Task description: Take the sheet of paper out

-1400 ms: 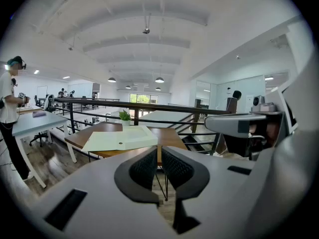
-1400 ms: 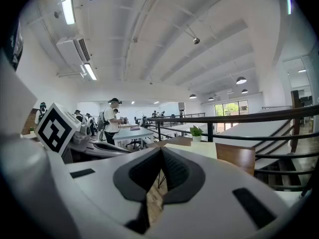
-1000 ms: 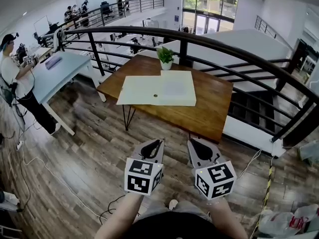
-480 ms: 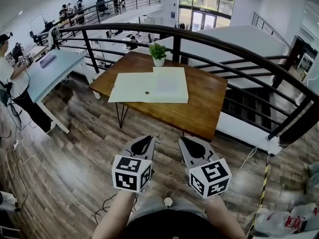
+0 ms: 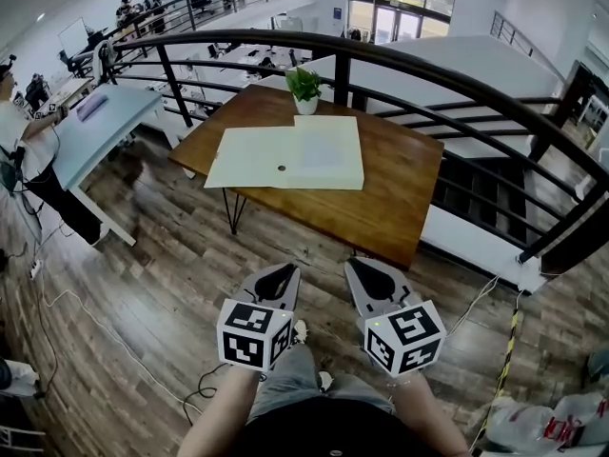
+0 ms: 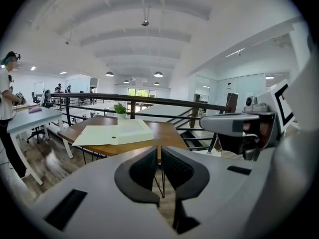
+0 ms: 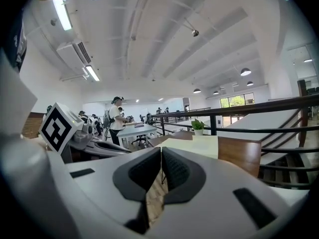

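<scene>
A flat cream file box (image 5: 319, 152) lies on the wooden table (image 5: 400, 193), its thin flap (image 5: 249, 158) spread to the left with a small dark stud on it. No separate sheet of paper can be made out. Both grippers hang low over the floor, well short of the table. My left gripper (image 5: 277, 279) is shut with nothing in it. My right gripper (image 5: 365, 276) is likewise shut and empty. The left gripper view has the box (image 6: 119, 132) far ahead beyond its pads (image 6: 144, 168). In the right gripper view the box (image 7: 195, 144) shows past the tips.
A small potted plant (image 5: 304, 89) stands at the table's far edge. A dark metal railing (image 5: 428, 74) curves behind and to the right of the table. A pale blue desk (image 5: 90, 127) and a person (image 5: 11, 127) are at left. Cables (image 5: 57, 303) trail on the wood floor.
The view has drawn slightly nearer to the table and tilted. Both grippers stay shut and side by side, low in front of the body.
</scene>
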The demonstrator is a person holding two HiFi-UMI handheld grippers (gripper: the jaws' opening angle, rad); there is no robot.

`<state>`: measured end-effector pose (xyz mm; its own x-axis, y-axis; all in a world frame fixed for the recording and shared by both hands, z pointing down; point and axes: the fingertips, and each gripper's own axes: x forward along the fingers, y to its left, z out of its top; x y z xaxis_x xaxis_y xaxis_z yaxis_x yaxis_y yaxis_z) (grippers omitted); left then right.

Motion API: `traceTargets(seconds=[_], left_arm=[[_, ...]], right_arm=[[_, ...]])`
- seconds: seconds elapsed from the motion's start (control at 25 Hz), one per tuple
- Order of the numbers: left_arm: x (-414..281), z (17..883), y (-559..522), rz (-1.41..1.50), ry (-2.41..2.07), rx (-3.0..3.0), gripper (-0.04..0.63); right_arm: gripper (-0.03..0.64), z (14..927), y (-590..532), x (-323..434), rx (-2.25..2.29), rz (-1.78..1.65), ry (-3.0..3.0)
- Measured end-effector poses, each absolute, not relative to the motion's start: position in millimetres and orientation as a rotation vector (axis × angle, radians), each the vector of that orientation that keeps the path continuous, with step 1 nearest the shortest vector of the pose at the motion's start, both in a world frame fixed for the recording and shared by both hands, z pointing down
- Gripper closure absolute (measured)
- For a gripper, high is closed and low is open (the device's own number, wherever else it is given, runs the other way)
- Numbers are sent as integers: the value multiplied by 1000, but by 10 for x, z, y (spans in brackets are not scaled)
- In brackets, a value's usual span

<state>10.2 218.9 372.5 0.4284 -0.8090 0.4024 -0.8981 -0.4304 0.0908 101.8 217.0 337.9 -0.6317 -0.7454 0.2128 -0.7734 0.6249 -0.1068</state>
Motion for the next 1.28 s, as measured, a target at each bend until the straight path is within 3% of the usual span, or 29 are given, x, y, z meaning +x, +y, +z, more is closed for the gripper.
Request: traceTargets(seconds=[1.28], left_arm=[[-740,3741,-1222,494,-1139,2561,563]], right_arm=[[588,3554,-1006,109,1507,383,-2551]])
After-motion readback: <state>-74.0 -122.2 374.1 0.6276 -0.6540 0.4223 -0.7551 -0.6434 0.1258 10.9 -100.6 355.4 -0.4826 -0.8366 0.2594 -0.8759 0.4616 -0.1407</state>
